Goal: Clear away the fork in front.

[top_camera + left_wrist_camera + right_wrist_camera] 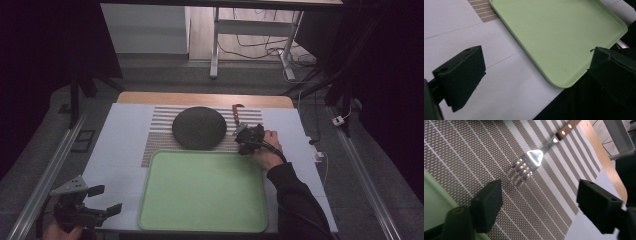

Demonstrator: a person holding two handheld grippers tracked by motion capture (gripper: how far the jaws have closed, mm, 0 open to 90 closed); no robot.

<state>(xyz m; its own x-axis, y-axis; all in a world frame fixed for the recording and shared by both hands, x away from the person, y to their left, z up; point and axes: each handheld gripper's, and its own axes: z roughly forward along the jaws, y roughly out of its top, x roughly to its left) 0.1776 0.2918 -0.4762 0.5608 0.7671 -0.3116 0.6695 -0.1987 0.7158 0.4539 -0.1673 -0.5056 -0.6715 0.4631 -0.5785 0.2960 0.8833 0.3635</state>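
Both my grippers stand with jaws wide apart, nothing between them. Just ahead of my right gripper (539, 200) lies a fork (534, 161) — tines toward me, wooden handle pointing away — flat on the striped mat (474, 150). My right hand (267, 150) reaches forward past the green tray's (150, 205) far right corner. A dark round plate (199, 127) sits to the left of that gripper. My left gripper (102, 200) hangs low at the near edge, tilted over the white table cover (461, 25), the tray's near left corner just beside it. Beyond the table's wooden far edge — grey floor, a desk frame and cables.
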